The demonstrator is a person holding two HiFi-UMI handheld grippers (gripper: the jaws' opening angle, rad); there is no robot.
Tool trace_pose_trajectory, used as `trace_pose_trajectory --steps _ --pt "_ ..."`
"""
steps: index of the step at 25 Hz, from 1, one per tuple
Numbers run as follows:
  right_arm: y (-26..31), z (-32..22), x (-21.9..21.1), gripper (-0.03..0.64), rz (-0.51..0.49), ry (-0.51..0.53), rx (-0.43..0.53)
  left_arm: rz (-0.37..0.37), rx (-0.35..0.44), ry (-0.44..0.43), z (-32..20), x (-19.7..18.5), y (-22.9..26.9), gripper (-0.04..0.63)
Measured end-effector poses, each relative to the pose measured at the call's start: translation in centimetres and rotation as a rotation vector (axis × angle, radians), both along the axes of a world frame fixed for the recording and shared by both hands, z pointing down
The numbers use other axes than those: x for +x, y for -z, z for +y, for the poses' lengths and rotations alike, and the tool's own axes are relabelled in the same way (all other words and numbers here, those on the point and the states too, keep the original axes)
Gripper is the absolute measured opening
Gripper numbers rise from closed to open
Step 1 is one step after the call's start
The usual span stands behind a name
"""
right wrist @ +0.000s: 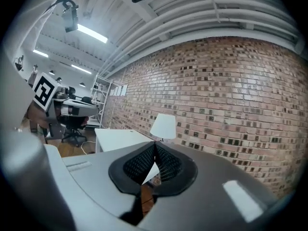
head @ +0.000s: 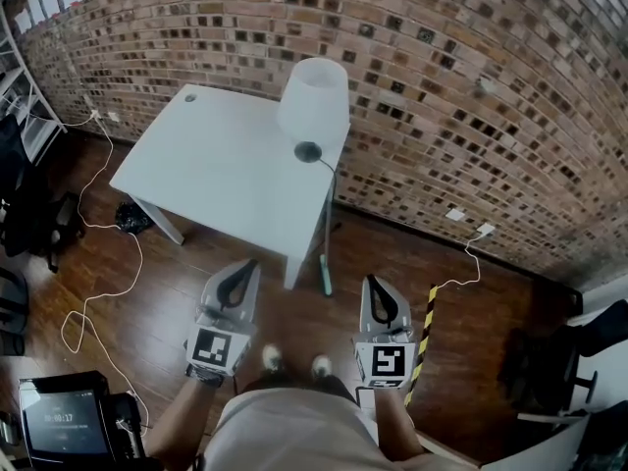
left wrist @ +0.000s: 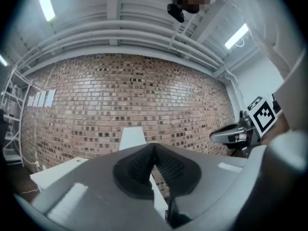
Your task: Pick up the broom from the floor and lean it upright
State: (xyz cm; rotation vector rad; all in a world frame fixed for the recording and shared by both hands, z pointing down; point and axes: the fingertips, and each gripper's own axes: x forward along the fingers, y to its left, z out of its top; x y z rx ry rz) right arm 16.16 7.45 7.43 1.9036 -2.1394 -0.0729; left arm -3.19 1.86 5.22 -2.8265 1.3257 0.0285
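Note:
The broom [head: 326, 263] is a thin dark pole with a teal lower end. It stands upright against the right edge of the white table [head: 206, 165], its foot on the wooden floor. My left gripper [head: 243, 268] is held level in front of me, left of the broom and apart from it, its jaws shut and empty. My right gripper [head: 376, 285] is right of the broom, also shut and holding nothing. In the left gripper view the pads [left wrist: 144, 165] meet at the tip. In the right gripper view the pads [right wrist: 166, 165] meet too.
A white lamp [head: 314, 96] stands on the table by the brick wall [head: 471, 86]. A yellow-black striped strip [head: 425, 337] lies on the floor at right. A white cable [head: 108, 263] loops across the floor at left. Office chairs [head: 549, 361] stand at both sides.

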Motion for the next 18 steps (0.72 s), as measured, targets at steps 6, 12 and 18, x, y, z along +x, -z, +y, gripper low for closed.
trace_pose_trajectory --steps 6,12,18 --pt "-0.1 4.0 0.3 0.014 -0.012 0.004 0.002 -0.056 -0.001 0.002 4.3 0.8 -1.1 0.002" --pt "0.6 11.3 2.3 0.014 -0.016 0.015 0.021 -0.053 0.015 0.010 11.8 3.1 -0.4 0.000" --pt "0.5 21.2 5.1 0.014 -0.028 0.024 0.029 -0.072 0.030 0.043 21.8 6.1 -0.9 0.002"
